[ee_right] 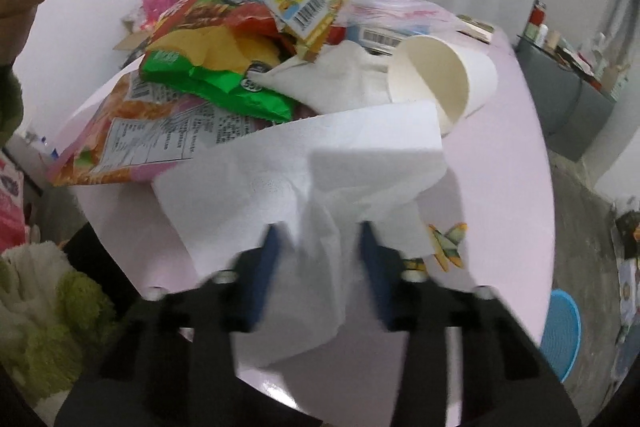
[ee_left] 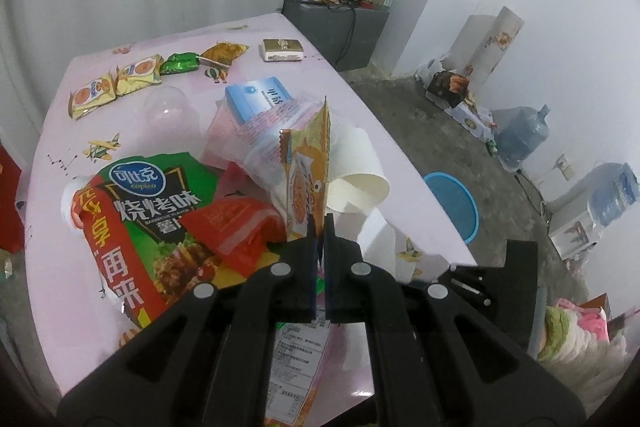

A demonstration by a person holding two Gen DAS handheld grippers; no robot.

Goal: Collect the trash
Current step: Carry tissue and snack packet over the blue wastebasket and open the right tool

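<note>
Left gripper (ee_left: 319, 227) pinches a snack wrapper (ee_left: 308, 163) above the table's (ee_left: 56, 131) near edge; right gripper (ee_right: 320, 239) straddles a tissue (ee_right: 304, 163), jaws apart

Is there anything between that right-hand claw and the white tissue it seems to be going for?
Nothing visible. The white tissue already lies bunched between the right gripper's blue fingers, with no other trash over that part. The paper cup and snack wrappers sit farther back on the pink table, beyond the tissue.

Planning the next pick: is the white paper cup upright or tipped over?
Tipped over. The paper cup lies on its side on the pink table, its open mouth facing the right wrist camera.
</note>
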